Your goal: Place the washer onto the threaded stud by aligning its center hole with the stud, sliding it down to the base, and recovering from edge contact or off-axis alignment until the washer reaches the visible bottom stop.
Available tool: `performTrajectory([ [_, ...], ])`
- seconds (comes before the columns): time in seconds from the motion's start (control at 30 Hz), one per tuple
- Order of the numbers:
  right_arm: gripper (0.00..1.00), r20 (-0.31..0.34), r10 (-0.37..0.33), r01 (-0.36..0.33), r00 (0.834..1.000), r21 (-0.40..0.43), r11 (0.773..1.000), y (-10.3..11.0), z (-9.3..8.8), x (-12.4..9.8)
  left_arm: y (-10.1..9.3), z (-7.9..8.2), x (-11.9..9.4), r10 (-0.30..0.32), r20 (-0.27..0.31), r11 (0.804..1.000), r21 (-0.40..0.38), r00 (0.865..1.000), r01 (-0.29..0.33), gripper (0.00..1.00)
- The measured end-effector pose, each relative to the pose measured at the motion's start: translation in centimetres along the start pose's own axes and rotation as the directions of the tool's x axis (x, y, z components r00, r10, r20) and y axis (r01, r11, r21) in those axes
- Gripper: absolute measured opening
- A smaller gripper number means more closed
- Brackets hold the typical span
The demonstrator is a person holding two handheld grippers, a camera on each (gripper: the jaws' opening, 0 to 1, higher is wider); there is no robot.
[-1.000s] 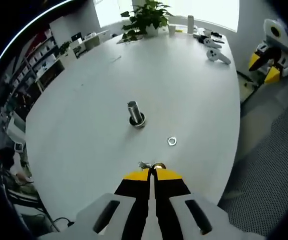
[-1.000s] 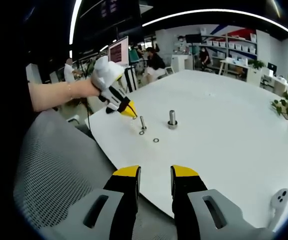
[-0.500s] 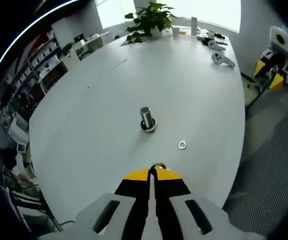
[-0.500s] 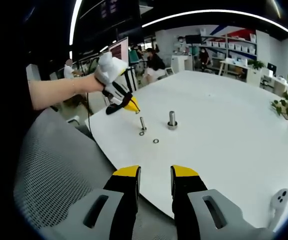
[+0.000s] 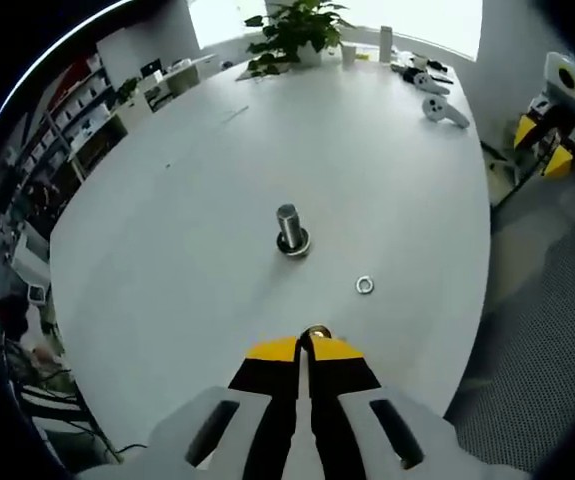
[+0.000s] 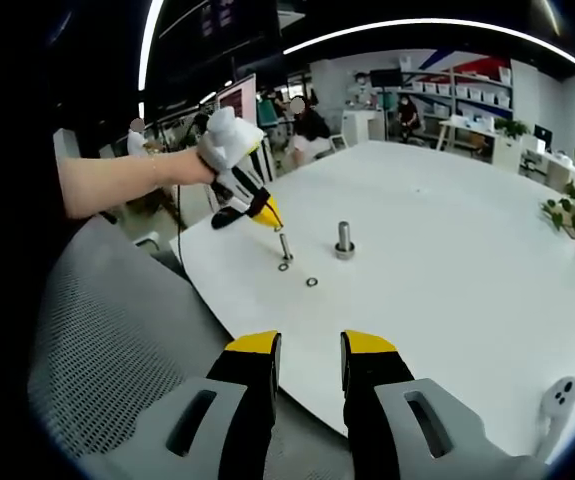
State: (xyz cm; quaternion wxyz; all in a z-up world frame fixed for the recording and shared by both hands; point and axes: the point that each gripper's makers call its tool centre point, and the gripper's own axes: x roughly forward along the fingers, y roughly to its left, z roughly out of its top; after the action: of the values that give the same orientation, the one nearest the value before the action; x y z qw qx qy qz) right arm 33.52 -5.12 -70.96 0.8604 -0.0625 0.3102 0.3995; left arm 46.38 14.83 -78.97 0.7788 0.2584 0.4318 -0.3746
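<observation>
My left gripper [image 5: 306, 342] is shut, and a small metal washer [image 5: 316, 331] peeks out at its tips. In the right gripper view a hand holds that left gripper [image 6: 267, 214] just above and left of a thin stud [image 6: 284, 246], which has a ring [image 6: 283, 266] at its foot. A thicker threaded stud [image 5: 288, 228] [image 6: 344, 238] stands upright on the white table [image 5: 167, 260]. One loose washer [image 5: 365, 286] [image 6: 311, 282] lies flat near it. My right gripper [image 6: 310, 350] hangs open over the table's near edge with nothing between its fingers.
A potted plant [image 5: 297, 25] and white controllers [image 5: 437, 105] sit at the table's far end, and another controller [image 6: 559, 395] lies near the right gripper. A grey mesh chair [image 6: 117, 340] stands beside the table edge. People and shelving are in the background.
The left gripper has risen slightly and shifted right toward the thin stud, rolling in the hand. The right gripper has not moved.
</observation>
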Motion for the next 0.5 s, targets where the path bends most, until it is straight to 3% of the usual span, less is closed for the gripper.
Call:
performTrajectory([
  [0.5, 0.26, 0.0, 0.001, -0.001, 1.0, 0.003, 1.0, -0.08, -0.02, 0.03, 0.16, -0.6, 0.8, -0.005, -0.038, 1.0, 0.018, 0.999, 0.006, 0.0],
])
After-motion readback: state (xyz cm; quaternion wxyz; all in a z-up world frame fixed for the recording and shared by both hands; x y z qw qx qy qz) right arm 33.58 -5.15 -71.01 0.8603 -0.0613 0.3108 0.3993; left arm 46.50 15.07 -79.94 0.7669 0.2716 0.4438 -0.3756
